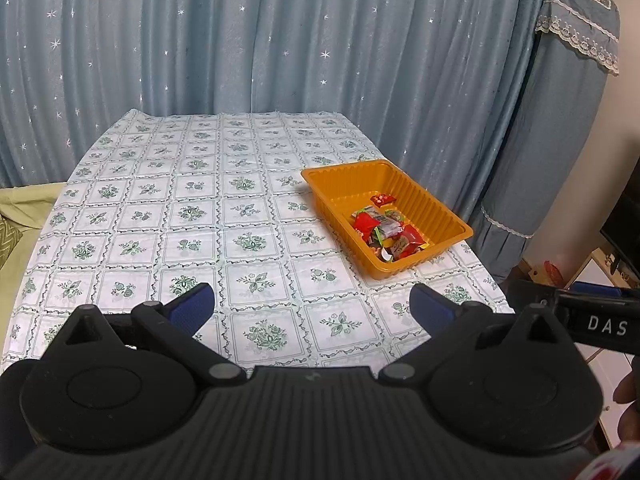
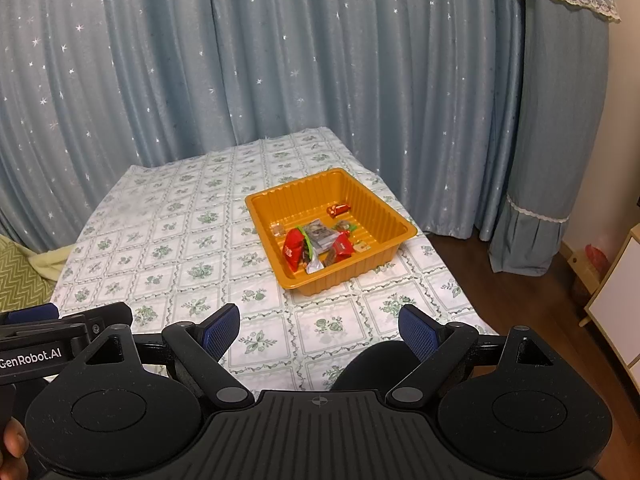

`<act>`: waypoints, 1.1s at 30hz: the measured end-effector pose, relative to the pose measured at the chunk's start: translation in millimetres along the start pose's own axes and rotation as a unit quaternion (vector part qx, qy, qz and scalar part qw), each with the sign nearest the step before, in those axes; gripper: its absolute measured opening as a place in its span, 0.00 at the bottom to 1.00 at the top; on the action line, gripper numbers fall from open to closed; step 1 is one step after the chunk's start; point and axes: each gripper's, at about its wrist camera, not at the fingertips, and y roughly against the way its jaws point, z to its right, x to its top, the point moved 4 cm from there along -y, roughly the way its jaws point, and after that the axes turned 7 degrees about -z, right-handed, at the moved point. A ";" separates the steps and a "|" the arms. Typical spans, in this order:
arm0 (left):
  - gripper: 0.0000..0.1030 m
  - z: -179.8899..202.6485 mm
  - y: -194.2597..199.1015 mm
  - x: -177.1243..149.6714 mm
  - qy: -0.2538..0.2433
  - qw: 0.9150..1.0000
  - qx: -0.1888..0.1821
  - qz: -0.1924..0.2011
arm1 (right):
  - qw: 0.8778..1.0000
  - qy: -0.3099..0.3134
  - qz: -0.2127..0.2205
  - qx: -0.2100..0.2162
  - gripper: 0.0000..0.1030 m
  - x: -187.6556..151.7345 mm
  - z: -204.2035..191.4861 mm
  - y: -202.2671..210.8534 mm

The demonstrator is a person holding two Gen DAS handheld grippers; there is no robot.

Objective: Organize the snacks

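An orange ribbed tray (image 1: 436, 210) (image 2: 372, 204) stands on the right half of the table. Several wrapped snacks (image 1: 386, 232) (image 2: 320, 242) lie piled in its near end, mostly red and silver wrappers. One small red snack (image 1: 382, 199) (image 2: 338, 210) lies apart toward the tray's far side. My left gripper (image 1: 312, 308) hovers over the table's near edge, open, nothing between its blue pads. My right gripper (image 2: 320, 330) also hangs open and empty at the near edge, short of the tray.
The table wears a white cloth with green flower squares (image 1: 208, 216) (image 2: 180, 248). Blue starred curtains (image 1: 280, 40) hang behind it. A cloth-covered tall object (image 1: 560, 120) stands at the right, a white cabinet (image 2: 616, 300) beside it, wooden floor (image 2: 500, 280) below.
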 end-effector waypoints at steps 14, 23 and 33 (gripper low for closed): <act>1.00 -1.4 -0.9 0.3 0.002 1.000 0.001 -0.002 | 1.000 0.000 0.000 0.000 0.84 0.0 0.7 -0.2; 1.00 -0.6 -1.6 -0.3 0.002 1.000 -0.001 -0.003 | 1.000 0.001 0.000 0.000 0.84 0.3 0.9 0.1; 1.00 -0.3 -1.8 -1.3 0.001 1.000 -0.001 -0.002 | 1.000 0.000 0.000 0.001 0.84 -0.5 0.7 -0.3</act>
